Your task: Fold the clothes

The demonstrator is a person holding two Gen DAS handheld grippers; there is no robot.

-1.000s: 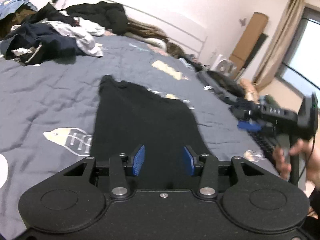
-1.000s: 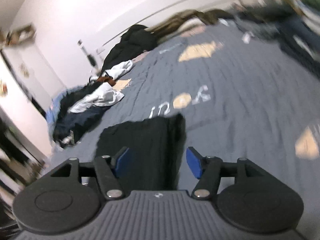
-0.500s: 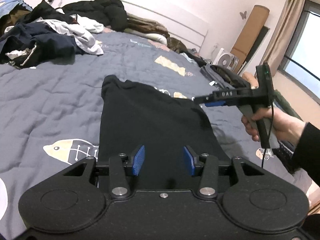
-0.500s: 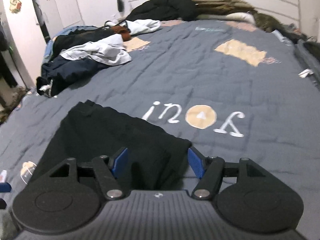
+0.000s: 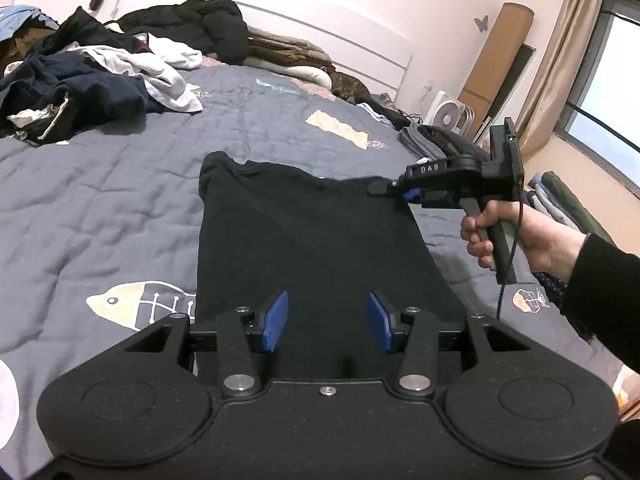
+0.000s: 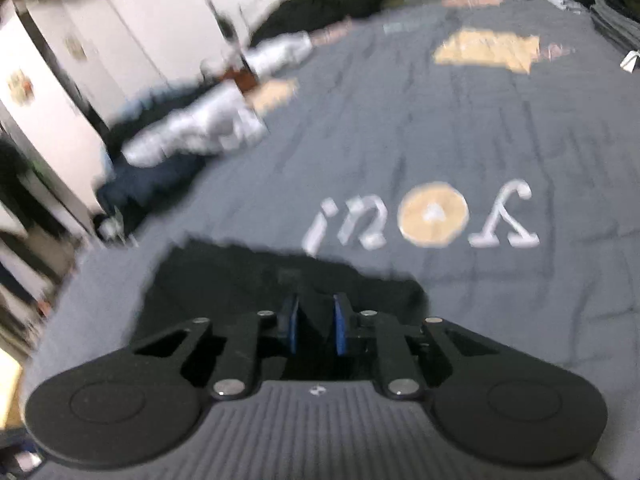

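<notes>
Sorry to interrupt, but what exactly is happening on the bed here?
A person is folding a black T-shirt spread flat on a grey quilted bedspread. The right gripper has its narrowed blue pads around the shirt's far right corner. The left gripper hovers open over the near hem, holding nothing. Unfolded clothes are heaped beyond.

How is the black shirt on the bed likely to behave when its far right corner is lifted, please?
The black shirt lies thin and flat on the quilt, so it will probably drape limply, not hold shape. It looks light; one corner in the right tool should raise it easily. The rest would likely drag and wrinkle.
</notes>
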